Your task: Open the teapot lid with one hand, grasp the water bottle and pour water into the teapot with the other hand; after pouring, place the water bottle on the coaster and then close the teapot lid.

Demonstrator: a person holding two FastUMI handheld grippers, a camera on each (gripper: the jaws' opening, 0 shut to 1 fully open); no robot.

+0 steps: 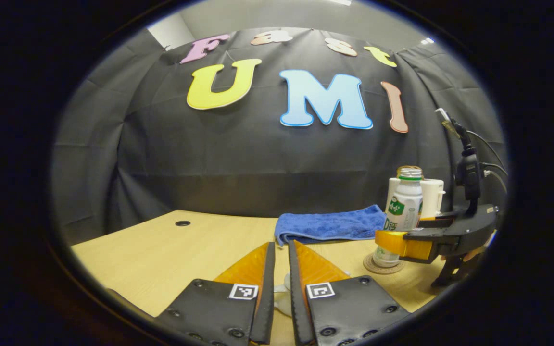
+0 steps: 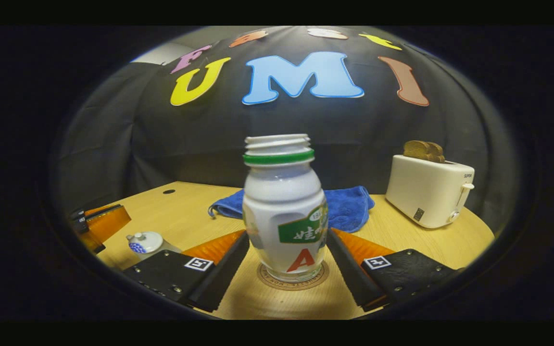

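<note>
Standing on coaster (image 2: 293, 281), uncapped bottle (image 2: 284, 206) between spread right hand-held gripper (image 2: 289, 259) fingers, apparently untouched. Left hand-held gripper (image 1: 281, 274) nearly pressed together over teapot (image 2: 146, 241); grip unclear.

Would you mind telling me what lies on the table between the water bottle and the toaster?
In the right gripper view, a blue towel lies behind the water bottle toward the toaster; the remaining stretch is bare table.

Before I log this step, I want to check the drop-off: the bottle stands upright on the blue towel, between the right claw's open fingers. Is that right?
Not quite. In the right gripper view, the bottle stands upright on the round coaster, not the blue towel, which lies behind it. It is between the right claw's open fingers, as you said.
</note>
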